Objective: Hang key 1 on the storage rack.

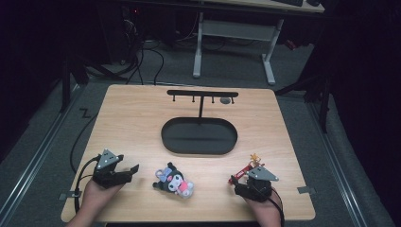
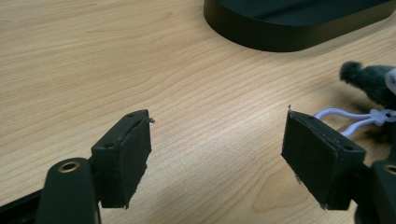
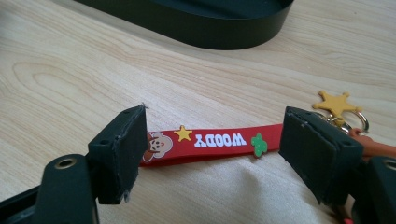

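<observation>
A black oval tray (image 1: pixel 198 136) with a T-shaped hook rack (image 1: pixel 202 94) rising from it sits mid-table. A dark plush charm with pink and white parts (image 1: pixel 173 180) lies near the front edge. Its white loop cord (image 2: pixel 348 120) shows beside my left gripper's right jaw. My left gripper (image 1: pixel 132 170) rests open at the front left, pointing toward the plush, nothing between its jaws (image 2: pixel 217 154). A red "WOODY" strap keychain (image 3: pixel 215 140) with a yellow star (image 3: pixel 337 103) lies at the front right (image 1: pixel 242 172). My right gripper (image 3: pixel 212 154) is open, its jaws straddling the strap.
A small grey object (image 1: pixel 226 100) hangs from the rack's right end. The wooden table (image 1: pixel 132 123) has bare surface left and right of the tray. Behind the table, a white desk frame (image 1: pixel 234 33) and cables stand on the grey floor.
</observation>
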